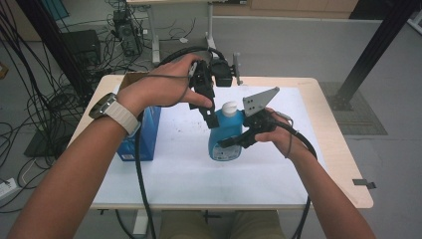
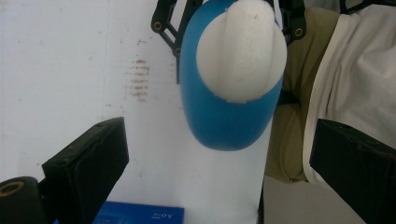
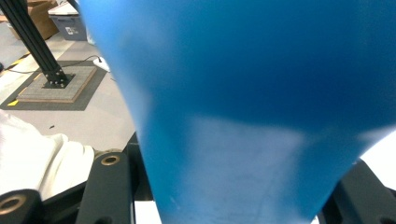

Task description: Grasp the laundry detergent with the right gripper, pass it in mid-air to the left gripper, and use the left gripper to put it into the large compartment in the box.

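A blue bottle [image 1: 221,148] with a white cap [image 1: 229,108] stands upright near the middle of the white mat. My right gripper [image 1: 235,139] comes in from the right and is shut on the bottle's body; in the right gripper view the blue bottle [image 3: 257,70] sits close between the jaws of that gripper [image 3: 233,186]. My left gripper [image 1: 214,119] points down just left of the cap and above it, open. From the left gripper view, the white cap [image 2: 240,56] and blue bottle [image 2: 224,121] lie beyond the wide-apart jaws of the left gripper [image 2: 219,135], untouched.
A blue box [image 1: 144,134] stands on the mat's left side, with a brown carton [image 1: 130,77] behind it. The white mat [image 1: 189,169] covers most of the wooden table [image 1: 343,164]. Cables crowd the floor at left, and a black post [image 1: 370,50] rises at right.
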`<state>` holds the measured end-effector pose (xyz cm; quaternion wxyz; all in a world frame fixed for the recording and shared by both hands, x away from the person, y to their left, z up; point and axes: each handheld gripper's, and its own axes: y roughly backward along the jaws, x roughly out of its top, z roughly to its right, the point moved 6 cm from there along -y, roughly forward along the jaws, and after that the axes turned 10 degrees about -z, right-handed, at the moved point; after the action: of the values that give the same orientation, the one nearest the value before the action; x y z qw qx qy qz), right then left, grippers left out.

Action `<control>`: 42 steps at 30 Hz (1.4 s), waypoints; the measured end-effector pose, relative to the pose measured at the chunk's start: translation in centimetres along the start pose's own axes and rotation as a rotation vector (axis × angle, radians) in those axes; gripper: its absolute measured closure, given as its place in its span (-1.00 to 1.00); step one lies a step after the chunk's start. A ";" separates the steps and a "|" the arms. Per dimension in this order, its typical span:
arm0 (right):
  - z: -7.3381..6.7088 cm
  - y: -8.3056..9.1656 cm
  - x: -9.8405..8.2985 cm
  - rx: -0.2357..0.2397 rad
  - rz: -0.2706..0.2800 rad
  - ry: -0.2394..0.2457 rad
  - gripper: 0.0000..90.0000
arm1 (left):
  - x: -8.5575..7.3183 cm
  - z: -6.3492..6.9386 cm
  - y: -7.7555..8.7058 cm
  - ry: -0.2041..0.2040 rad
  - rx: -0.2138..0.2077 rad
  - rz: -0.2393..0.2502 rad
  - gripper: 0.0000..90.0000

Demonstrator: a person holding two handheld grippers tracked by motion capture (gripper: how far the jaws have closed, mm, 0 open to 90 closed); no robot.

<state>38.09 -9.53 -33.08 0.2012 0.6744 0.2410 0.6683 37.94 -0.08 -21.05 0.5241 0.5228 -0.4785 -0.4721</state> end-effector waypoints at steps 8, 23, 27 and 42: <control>0.0 -0.3 0.1 0.006 0.002 0.000 -0.04 | 0.3 0.0 -0.2 0.002 0.001 -0.005 -0.89; 0.2 -0.7 0.1 0.016 -0.004 -0.008 -0.04 | 0.6 -0.2 -0.2 0.006 0.000 -0.006 -0.89; 0.2 -0.8 0.1 0.014 -0.006 -0.003 -0.04 | 0.8 -0.2 -0.4 0.006 -0.002 -0.011 -0.89; 0.2 -0.9 0.0 0.022 -0.002 -0.012 -0.04 | 1.1 -0.2 -0.5 0.004 -0.005 -0.009 -0.88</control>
<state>38.27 -8.75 -33.59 0.1957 0.6804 0.2480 0.6613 38.24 -1.18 -21.52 0.5241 0.5247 -0.4740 -0.4747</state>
